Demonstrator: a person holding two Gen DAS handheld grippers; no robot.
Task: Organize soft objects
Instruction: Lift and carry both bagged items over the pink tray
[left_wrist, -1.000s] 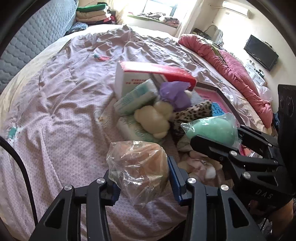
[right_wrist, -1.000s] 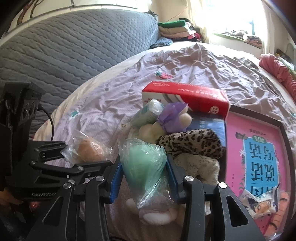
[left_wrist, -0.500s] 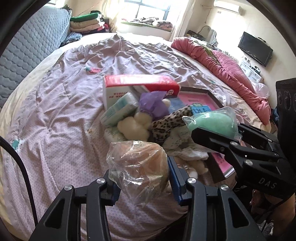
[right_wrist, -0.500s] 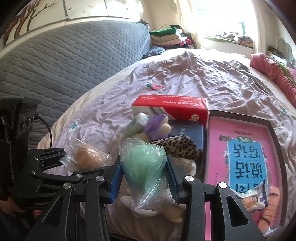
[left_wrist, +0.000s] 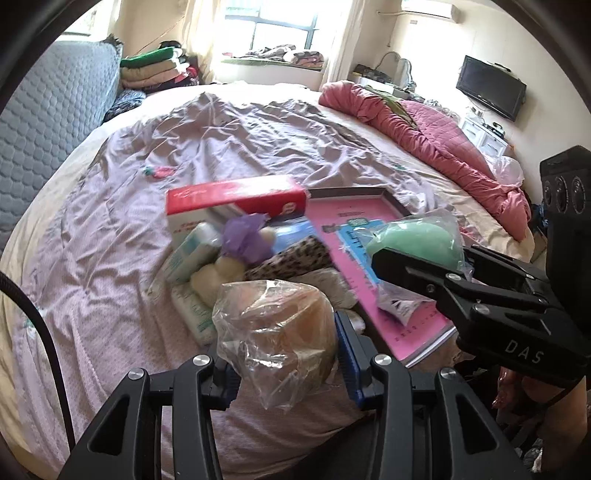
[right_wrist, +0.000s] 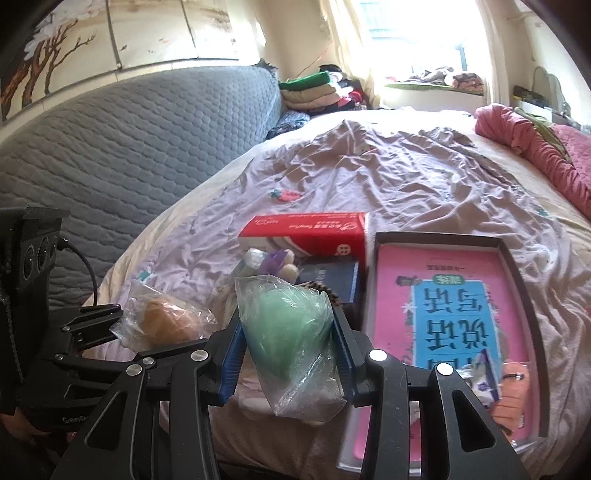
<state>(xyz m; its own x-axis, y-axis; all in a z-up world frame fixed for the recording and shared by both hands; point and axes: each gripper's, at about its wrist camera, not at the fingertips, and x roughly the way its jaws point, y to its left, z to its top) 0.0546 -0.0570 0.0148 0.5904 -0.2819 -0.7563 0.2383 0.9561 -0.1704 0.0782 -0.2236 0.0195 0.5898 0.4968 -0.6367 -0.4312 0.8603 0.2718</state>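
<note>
The bed (left_wrist: 110, 258) carries everything. Its near edge, under both tools, is crowded with a heap of soft items (left_wrist: 236, 258) and a red-topped box (left_wrist: 236, 199), with a dark tray (right_wrist: 517, 280) holding a pink book (right_wrist: 454, 314) toward the near right corner. Past the box, the wrinkled lilac sheet lies open up to the far edge, flanked by the grey headboard (right_wrist: 129, 147) on the left and a rolled pink quilt (left_wrist: 424, 136) along the right edge.

The left tool (left_wrist: 284, 354) hangs over the near edge, level, pinching a bagged tan soft object (left_wrist: 277, 325). The right tool (right_wrist: 288, 354) sits just beside it on the right, also level, pinching a bagged green soft object (right_wrist: 288, 325) above the heap and the tray's near left corner.
</note>
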